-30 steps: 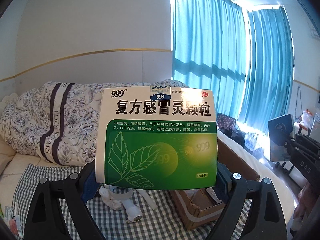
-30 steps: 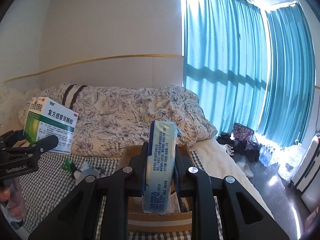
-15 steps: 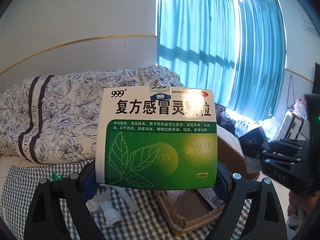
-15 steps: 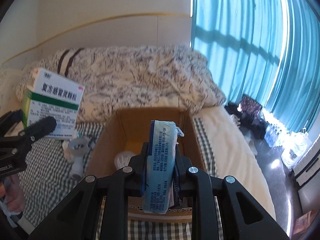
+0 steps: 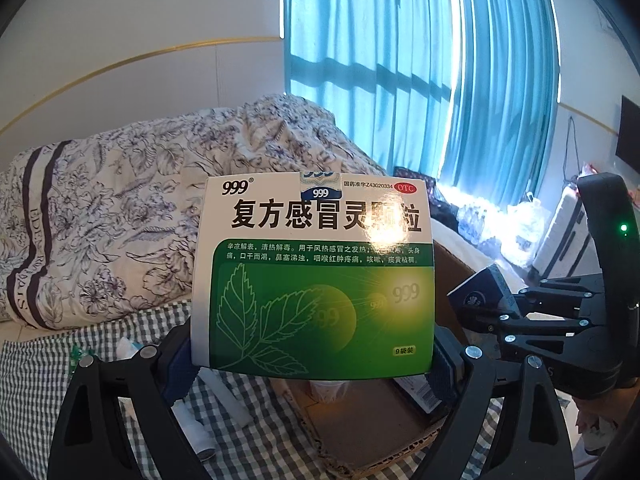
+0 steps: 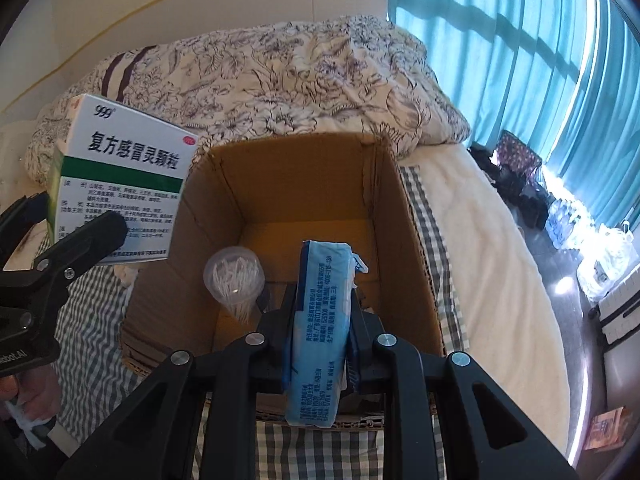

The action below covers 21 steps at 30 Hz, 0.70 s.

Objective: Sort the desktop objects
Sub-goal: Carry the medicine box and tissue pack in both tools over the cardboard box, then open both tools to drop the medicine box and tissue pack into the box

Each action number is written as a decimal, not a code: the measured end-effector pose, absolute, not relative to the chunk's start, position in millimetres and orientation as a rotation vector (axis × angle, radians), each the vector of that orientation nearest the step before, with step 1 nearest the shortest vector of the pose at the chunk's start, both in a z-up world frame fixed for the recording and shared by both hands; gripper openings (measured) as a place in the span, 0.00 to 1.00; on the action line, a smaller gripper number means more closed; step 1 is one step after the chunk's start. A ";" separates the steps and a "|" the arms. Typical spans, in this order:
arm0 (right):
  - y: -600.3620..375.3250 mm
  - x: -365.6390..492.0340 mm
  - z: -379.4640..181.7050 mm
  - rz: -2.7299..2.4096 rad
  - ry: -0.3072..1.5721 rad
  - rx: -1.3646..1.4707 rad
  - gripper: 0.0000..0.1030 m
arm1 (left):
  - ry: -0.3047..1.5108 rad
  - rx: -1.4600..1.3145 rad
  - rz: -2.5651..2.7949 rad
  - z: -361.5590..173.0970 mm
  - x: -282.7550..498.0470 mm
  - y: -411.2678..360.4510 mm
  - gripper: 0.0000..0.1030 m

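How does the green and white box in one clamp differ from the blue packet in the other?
The medicine box is rigid, broad, green and white; the tissue packet is soft, narrow and blue. The packet hangs over the cardboard box; the medicine box is beside it. Both are gripped upright.

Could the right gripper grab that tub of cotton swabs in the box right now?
Probably not: the right gripper is shut on a tissue pack, though the cotton swab tub sits unblocked in the open cardboard box.

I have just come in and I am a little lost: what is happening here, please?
A person is sorting things into a cardboard box on a bed. The right gripper holds a blue tissue pack over the open box, where a cotton swab jar already stands. The left gripper holds a green medicine box up beside the cardboard box.
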State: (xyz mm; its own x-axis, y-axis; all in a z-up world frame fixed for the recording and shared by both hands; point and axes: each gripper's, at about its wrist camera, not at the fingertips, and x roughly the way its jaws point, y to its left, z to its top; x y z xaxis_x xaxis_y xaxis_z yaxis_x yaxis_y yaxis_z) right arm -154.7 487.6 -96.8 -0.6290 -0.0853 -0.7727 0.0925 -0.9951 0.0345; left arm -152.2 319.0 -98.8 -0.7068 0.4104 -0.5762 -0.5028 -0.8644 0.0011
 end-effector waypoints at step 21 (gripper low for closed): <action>498.5 -172.3 -132.6 -2.686 -0.036 1.449 0.22 | 0.327 -1.088 2.302 -157.7 -183.1 367.9 0.90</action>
State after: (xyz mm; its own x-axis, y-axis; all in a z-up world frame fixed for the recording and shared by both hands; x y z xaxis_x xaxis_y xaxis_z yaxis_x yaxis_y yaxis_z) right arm -172.3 498.5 -132.6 -0.5461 -0.0894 -0.8329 0.0670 -0.9958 0.0630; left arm -183.1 367.9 -157.7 -0.5092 0.3876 -0.7684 -0.5862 -0.8099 -0.0201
